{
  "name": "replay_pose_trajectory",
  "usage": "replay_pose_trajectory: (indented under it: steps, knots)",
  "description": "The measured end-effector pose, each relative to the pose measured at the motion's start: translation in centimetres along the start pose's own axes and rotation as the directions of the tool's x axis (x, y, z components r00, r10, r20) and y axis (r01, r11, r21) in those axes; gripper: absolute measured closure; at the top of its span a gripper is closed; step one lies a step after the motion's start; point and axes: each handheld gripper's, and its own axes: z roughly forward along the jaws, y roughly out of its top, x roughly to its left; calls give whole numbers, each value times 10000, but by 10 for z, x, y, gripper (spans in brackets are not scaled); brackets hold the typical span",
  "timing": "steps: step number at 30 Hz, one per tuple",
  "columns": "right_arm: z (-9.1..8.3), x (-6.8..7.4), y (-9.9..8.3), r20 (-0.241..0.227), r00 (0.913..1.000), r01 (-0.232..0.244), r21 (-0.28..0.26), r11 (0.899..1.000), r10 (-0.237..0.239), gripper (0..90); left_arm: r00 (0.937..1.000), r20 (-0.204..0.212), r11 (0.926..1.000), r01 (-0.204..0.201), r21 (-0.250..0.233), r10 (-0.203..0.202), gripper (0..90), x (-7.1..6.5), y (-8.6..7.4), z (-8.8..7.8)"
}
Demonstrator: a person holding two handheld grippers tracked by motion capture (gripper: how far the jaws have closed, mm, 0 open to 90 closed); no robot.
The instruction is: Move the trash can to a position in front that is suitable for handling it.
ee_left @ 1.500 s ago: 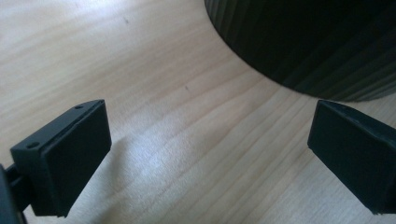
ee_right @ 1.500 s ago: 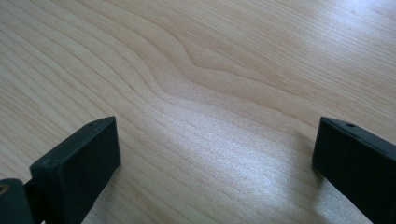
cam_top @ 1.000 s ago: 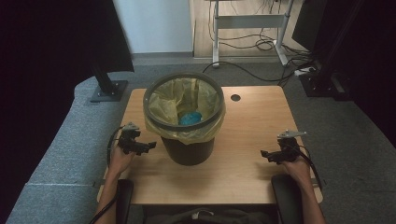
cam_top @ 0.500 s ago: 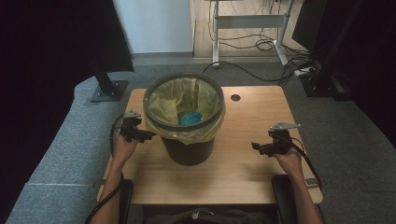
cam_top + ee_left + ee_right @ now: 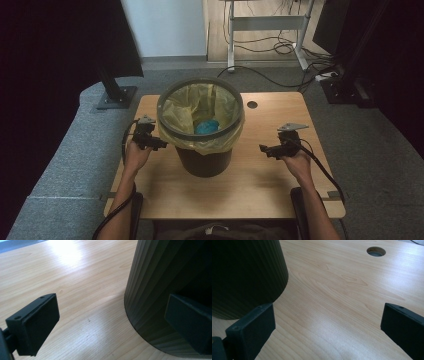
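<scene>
A dark ribbed waste bin (image 5: pixel 202 159) stands in the middle of the wooden table (image 5: pixel 260 185). It is lined with a yellow bag (image 5: pixel 187 107), and something blue (image 5: pixel 206 126) lies inside. My left gripper (image 5: pixel 161 144) is open close to the bin's left side, just under the rim. In the left gripper view the bin wall (image 5: pixel 160 277) rises right by the jaws. My right gripper (image 5: pixel 264 149) is open over the table right of the bin, pointing at it. The right gripper view has the bin (image 5: pixel 244 272) at the left.
A round cable hole (image 5: pixel 252 105) sits in the table behind the bin, also seen as a hole (image 5: pixel 376 251) in the right gripper view. A black stand base (image 5: pixel 116 96) and a metal desk frame (image 5: pixel 265 22) with cables are on the floor beyond.
Both grippers have moved inward toward the bin over the last second. The left one went up and forward to the bin's rim; the right one slid left.
</scene>
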Motion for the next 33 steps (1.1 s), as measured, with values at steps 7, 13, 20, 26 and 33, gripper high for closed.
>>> replay_pose_trajectory:
  steps: [7,13,20,26,33]
  knots:
    - [10,5,13,-84,9999,-59,-116,9999,58,0,9994,303,9998,-180,16,179,0,-12,7,9]
    - [17,9,20,-165,9998,58,-189,9998,-61,0,9978,490,9990,-446,99,441,0,-24,16,18]
    - [20,6,21,-217,9996,-166,-303,9994,159,0,9950,731,9975,-694,140,682,0,-36,23,26]
    - [22,3,22,-185,9993,-322,-281,9991,317,0,9942,798,9971,-734,198,716,0,-37,28,29]
    - [34,-7,36,41,9992,-399,-190,9990,400,0,9963,651,9982,-580,170,567,0,-30,41,35]
